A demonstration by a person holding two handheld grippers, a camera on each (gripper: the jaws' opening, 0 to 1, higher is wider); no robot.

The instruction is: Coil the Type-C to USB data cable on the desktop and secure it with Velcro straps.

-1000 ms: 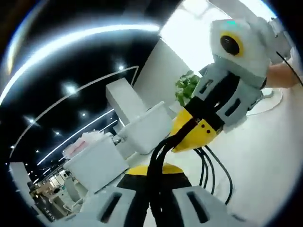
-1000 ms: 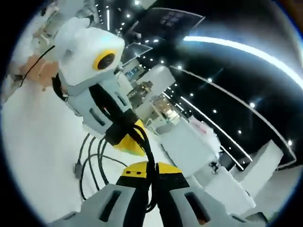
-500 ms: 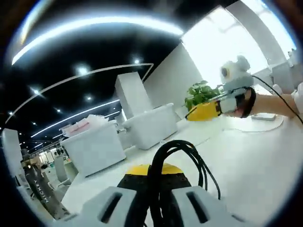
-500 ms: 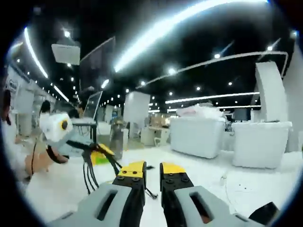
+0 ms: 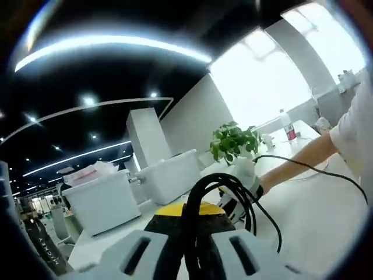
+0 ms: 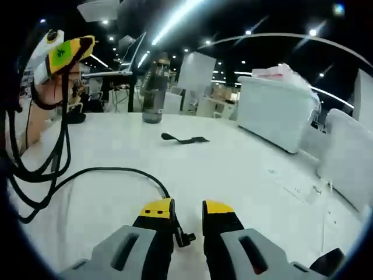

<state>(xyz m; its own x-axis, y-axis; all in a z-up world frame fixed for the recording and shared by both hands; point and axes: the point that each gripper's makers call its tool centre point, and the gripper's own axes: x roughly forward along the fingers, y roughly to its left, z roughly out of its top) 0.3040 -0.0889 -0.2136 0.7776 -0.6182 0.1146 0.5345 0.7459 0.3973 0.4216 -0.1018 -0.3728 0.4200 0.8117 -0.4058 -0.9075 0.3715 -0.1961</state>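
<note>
In the left gripper view my left gripper (image 5: 187, 213) is shut on the black data cable (image 5: 224, 185), whose loops arch up over the yellow jaw tips. The right gripper (image 5: 240, 178) sits low behind those loops, at the end of a person's arm (image 5: 303, 160). In the right gripper view my right gripper (image 6: 187, 210) stands open just above the white desktop (image 6: 233, 175). The cable's plug end (image 6: 185, 238) lies between its jaws. The cable (image 6: 111, 171) runs left to a hanging coil (image 6: 35, 175) held by the left gripper (image 6: 65, 51). A black Velcro strap (image 6: 183, 139) lies flat farther along the desktop.
A dark bottle (image 6: 154, 93) stands beyond the strap. White bins (image 6: 274, 114) line the desktop's right side, and two bins (image 5: 102, 201) sit at the left. A potted plant (image 5: 233, 141) and a drink bottle (image 5: 288, 125) stand at the far end.
My right gripper let go of the coil, opened, drew away from the left gripper and dropped low over the desktop. The left gripper keeps the coil.
</note>
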